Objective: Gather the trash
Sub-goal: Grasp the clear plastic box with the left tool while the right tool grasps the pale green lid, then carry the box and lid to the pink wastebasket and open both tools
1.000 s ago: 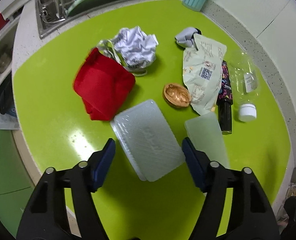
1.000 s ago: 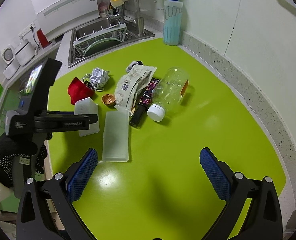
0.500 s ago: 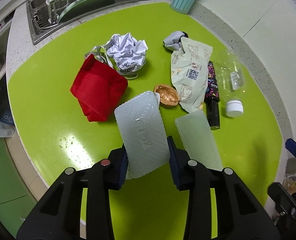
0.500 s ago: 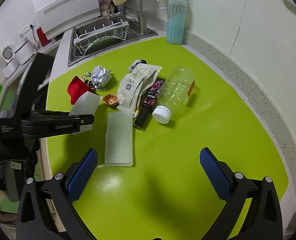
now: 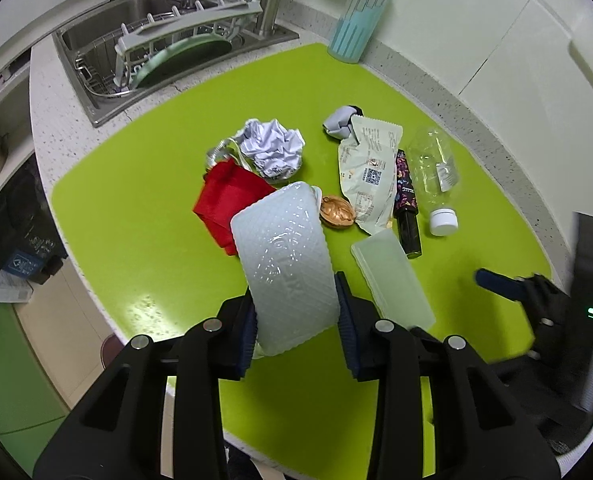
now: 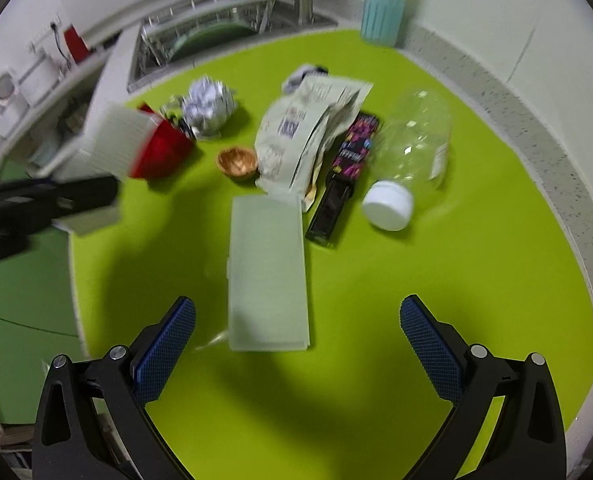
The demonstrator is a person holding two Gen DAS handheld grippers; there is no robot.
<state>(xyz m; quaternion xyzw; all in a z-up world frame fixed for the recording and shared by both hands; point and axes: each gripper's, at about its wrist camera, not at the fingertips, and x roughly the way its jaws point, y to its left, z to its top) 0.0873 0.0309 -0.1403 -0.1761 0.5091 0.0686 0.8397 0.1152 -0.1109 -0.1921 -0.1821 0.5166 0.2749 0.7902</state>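
Lying dead ahead of the open right claw (image 6: 296, 344), the flat lid (image 6: 268, 272) on the desk (image 6: 476, 260) runs lengthwise up-frame, between its fingers. Left claw (image 5: 296, 320) grips the ribbed tray (image 5: 284, 264), lifted at frame centre.

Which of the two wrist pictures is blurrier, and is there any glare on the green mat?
Right wrist view: smeared, worst on the ribbed plastic tray at left, with dark shadows near the tool. Left wrist view: sharp, with a glare patch on the green mat. Both bend the counter edges.
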